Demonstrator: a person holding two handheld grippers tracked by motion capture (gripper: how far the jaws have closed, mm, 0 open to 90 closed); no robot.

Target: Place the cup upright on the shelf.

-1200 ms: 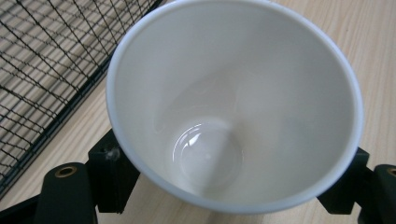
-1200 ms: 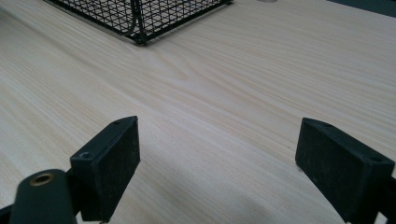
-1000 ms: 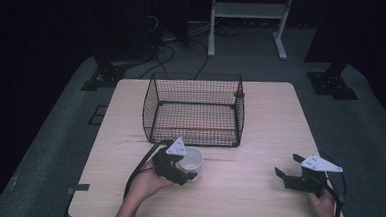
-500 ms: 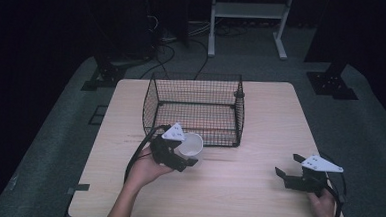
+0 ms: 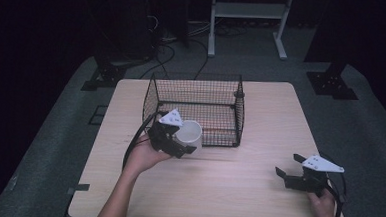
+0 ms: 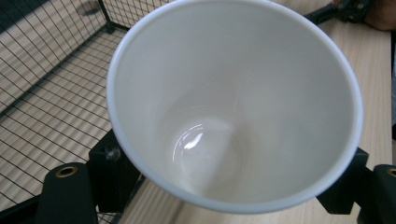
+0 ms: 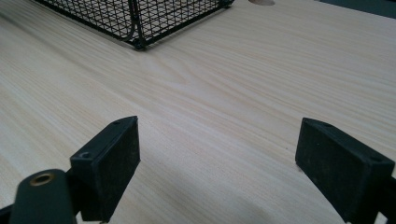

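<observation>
Left gripper (image 5: 179,144) jaws clamped on white paper cup (image 5: 190,134), off the worktop (image 5: 237,176) at black wire basket (image 5: 196,108) front, drop-in pending; right gripper (image 5: 290,177) jaws apart, idle.

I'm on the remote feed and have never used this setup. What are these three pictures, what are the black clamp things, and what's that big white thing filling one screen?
There is no robot arm here: a person holds a two-jaw tool in each hand. The high view looks down on the wooden table from above the person's side. The other two pictures come from cameras riding on the tools, looking along their black jaws.

On the table stands a black wire basket, with nothing visible inside it. The left gripper is shut on a white cup, held just in front of the basket's near wall. That big white shape in the left gripper view is this same cup, seen from its open mouth; it is empty. The right gripper sits low near the table's right front corner, jaws open, nothing between them.
</observation>
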